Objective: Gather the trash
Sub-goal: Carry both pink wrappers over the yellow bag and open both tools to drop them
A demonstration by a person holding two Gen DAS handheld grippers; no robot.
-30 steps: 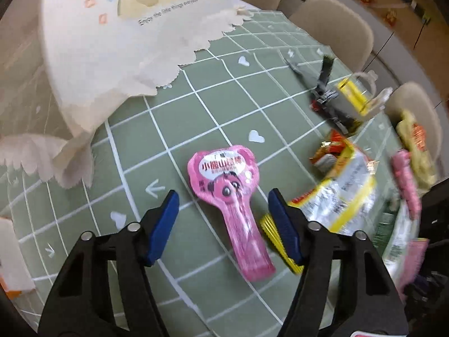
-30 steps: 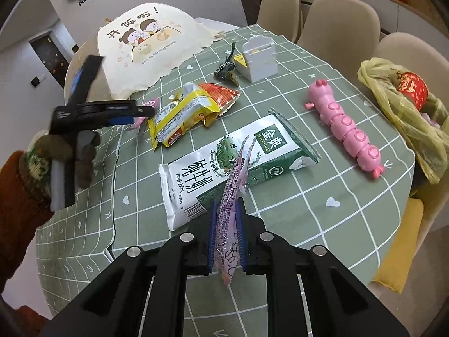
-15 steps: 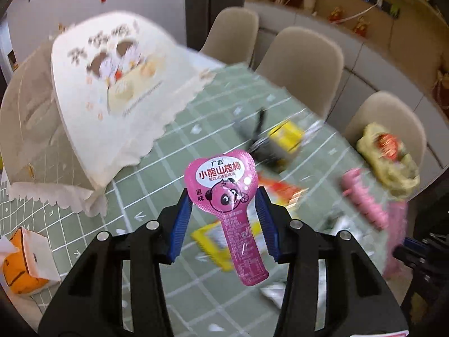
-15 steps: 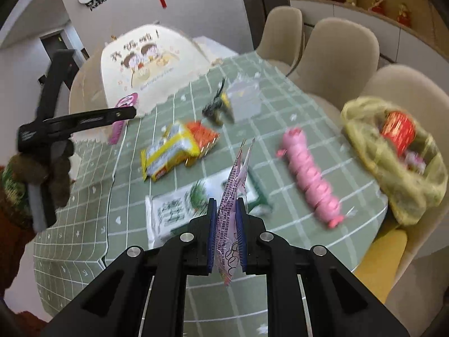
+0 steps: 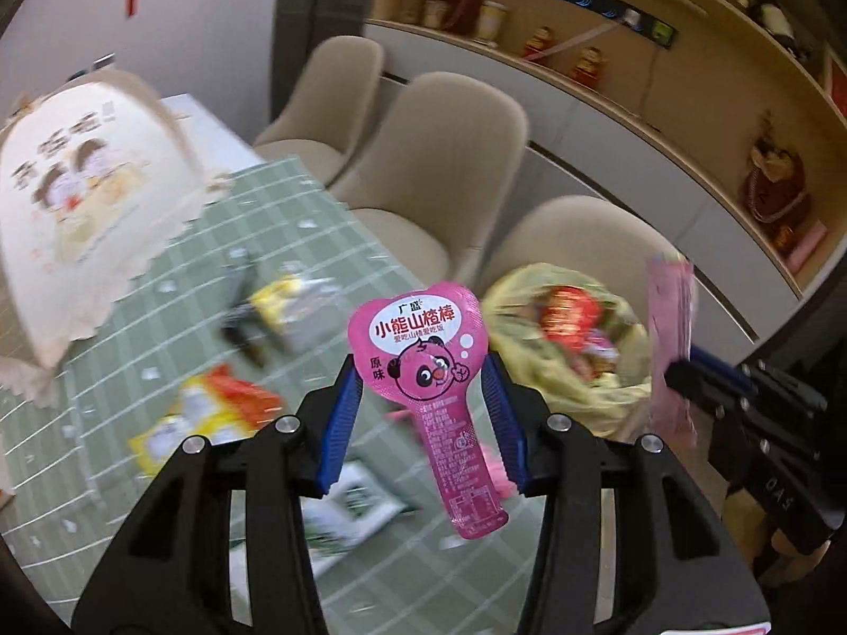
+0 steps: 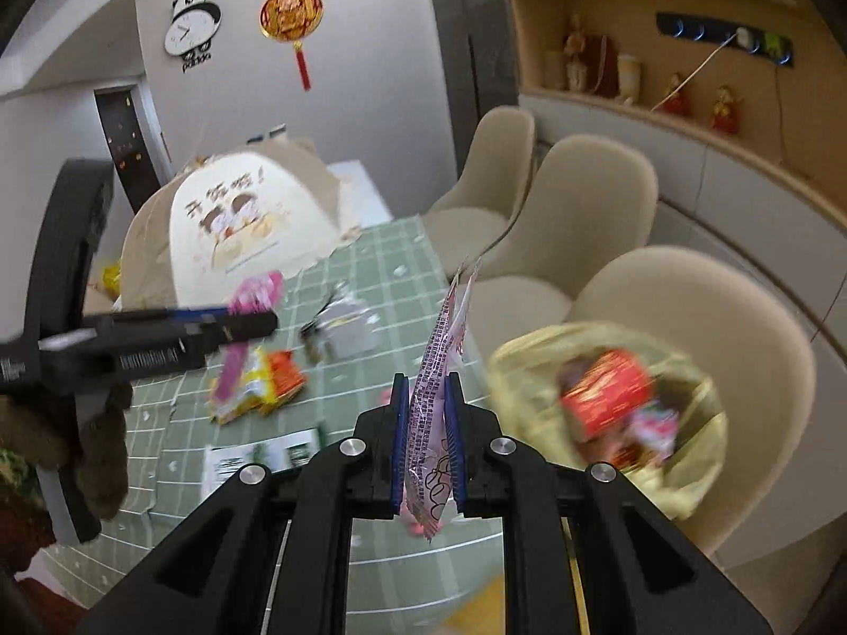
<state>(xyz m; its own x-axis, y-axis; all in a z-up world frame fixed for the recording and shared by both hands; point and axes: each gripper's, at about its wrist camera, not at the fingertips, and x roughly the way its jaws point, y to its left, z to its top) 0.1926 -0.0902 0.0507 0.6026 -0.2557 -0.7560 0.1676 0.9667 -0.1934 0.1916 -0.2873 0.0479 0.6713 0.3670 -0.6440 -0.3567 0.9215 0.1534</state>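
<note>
Your left gripper (image 5: pixel 421 402) pinches pink panda wrapper (image 5: pixel 423 370) by its wide head, blue pads pressed on both edges, narrow tail hanging down, lifted above green checked table (image 5: pixel 212 286). Your right gripper (image 6: pixel 427 418) clamps thin pink-white wrapper (image 6: pixel 436 370) edge-on, upright between pads. Yellow trash bag (image 6: pixel 683 471) sits on beige chair (image 6: pixel 741 317) at right, mouth open, red packet (image 6: pixel 606 389) inside. Both wrappers near bag, neither in it. Yellow-orange snack packets (image 6: pixel 259 383) and white-green carton (image 6: pixel 264 457) lie on table, blurred.
</note>
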